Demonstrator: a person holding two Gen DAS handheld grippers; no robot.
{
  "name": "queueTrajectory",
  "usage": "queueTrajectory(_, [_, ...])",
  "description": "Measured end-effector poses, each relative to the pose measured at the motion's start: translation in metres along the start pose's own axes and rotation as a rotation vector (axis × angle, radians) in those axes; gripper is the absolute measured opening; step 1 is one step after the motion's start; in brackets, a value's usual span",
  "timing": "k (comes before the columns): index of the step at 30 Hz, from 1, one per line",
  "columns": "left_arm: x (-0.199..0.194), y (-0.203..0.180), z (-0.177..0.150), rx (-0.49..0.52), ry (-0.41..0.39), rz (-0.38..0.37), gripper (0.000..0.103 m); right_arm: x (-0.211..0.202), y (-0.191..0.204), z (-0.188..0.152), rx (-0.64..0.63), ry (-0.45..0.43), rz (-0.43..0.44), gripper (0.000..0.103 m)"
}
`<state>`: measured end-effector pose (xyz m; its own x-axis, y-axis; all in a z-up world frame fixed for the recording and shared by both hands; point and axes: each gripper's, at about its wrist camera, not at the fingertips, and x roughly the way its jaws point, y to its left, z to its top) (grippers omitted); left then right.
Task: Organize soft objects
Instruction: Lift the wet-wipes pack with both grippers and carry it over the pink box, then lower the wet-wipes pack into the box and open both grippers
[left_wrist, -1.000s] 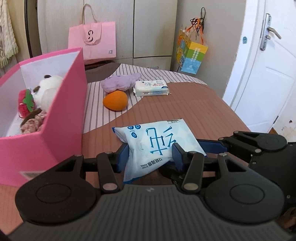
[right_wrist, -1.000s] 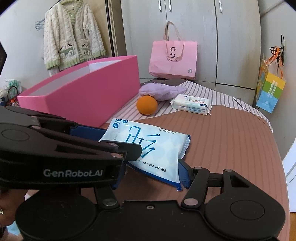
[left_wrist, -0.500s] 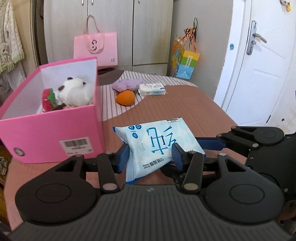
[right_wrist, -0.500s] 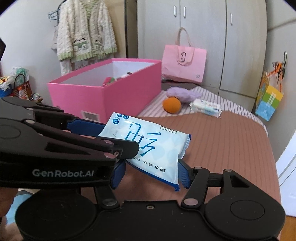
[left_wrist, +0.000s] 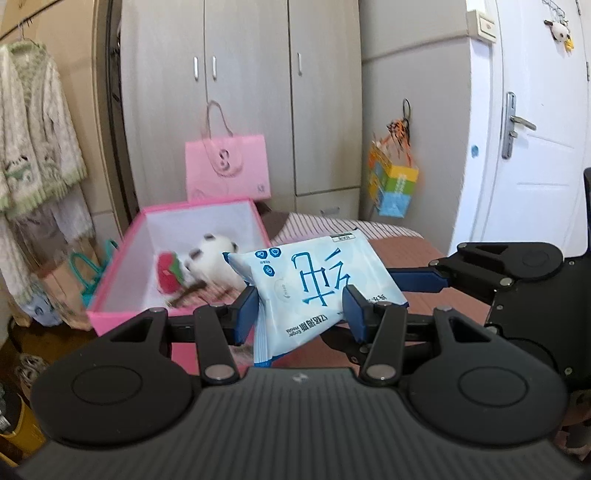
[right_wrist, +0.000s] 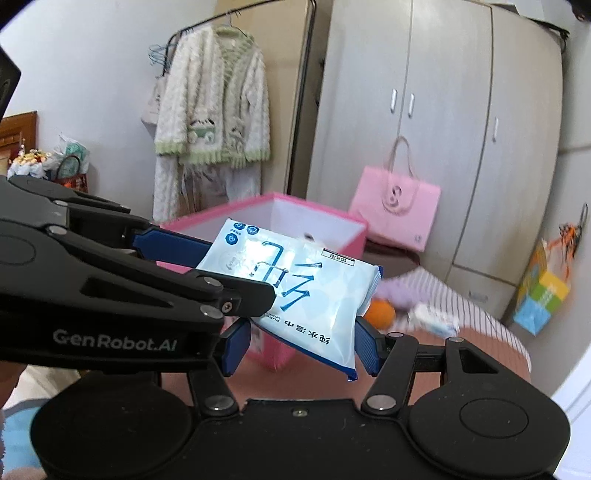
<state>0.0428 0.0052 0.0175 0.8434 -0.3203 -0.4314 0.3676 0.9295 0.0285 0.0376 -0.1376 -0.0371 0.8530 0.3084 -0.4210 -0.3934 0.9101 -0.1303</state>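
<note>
Both tools grasp one soft pale-blue plastic pack of wet wipes (left_wrist: 314, 284): the left tool (left_wrist: 301, 314) and the right tool (right_wrist: 301, 345) each clamp it. It hangs in the air, near the open pink rectangular box (left_wrist: 122, 254).

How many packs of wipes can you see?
2. One blue wipes pack is held up between both grippers, near the pink box. A smaller pack lies blurred on the bed beside the orange ball. Others may be hidden.
</note>
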Motion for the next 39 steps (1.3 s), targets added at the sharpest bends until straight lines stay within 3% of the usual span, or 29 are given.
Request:
queueTrajectory(6, [0.005,0.027,0.024,0.012,-0.031,0.054,0.048,0.022,0.007,0.032,-0.001,-0.028,0.039,0.066])
queueTrajectory(12, [0.032,0.056,0.040,-0.041,-0.021,0.086,0.048,0.064,0.008,0.059,0.020,-0.022,0.049,0.066])
queueTrajectory(24, [0.100,0.114,0.047,-0.125,0.065,0.136,0.048,0.149,0.009,0.082,0.017,0.063,0.105,0.066])
queueTrajectory(31, [0.129,0.142,0.037,-0.205,0.156,0.109,0.048,0.192,0.005,0.082,0.061,0.179,0.170,0.067])
queueTrajectory(34, [0.136,0.149,0.034,-0.235,0.190,0.090,0.048,0.201,0.011,0.081,0.019,0.215,0.160,0.067])
queueTrajectory(39, [0.126,0.147,0.034,-0.234,0.174,0.062,0.055,0.200,0.016,0.077,-0.037,0.233,0.150,0.074])
